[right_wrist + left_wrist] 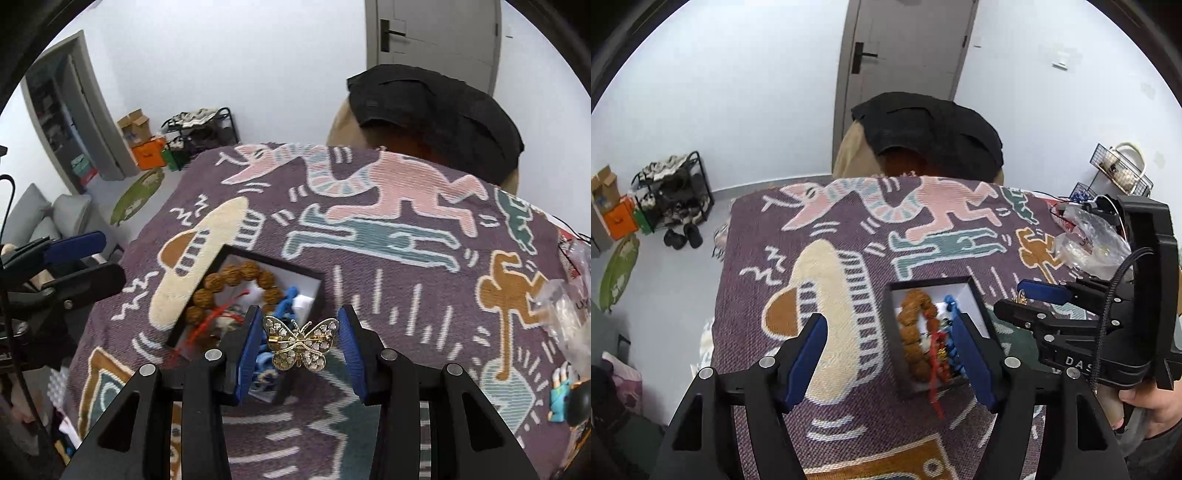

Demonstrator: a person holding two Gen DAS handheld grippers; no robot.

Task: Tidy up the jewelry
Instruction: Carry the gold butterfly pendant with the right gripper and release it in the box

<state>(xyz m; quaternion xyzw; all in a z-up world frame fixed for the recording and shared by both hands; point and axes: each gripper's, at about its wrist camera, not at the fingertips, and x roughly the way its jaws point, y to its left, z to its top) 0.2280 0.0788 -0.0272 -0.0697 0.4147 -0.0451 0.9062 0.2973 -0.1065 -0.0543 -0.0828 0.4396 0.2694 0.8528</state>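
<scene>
At lower centre, the butterfly brooch point(300, 343) is spanned, apparently loosely, by the right gripper point(301, 349) beside the black box point(317, 284), while the left gripper point(890, 362) is held released.

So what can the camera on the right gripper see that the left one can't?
Only the right wrist view shows the gold butterfly brooch clearly, held between the right gripper's blue fingers, with a small toy figure at the edge. Only the left wrist view shows the wire basket. Both show the black jewelry box holding the brown bead bracelet, and the patterned purple blanket.
</scene>
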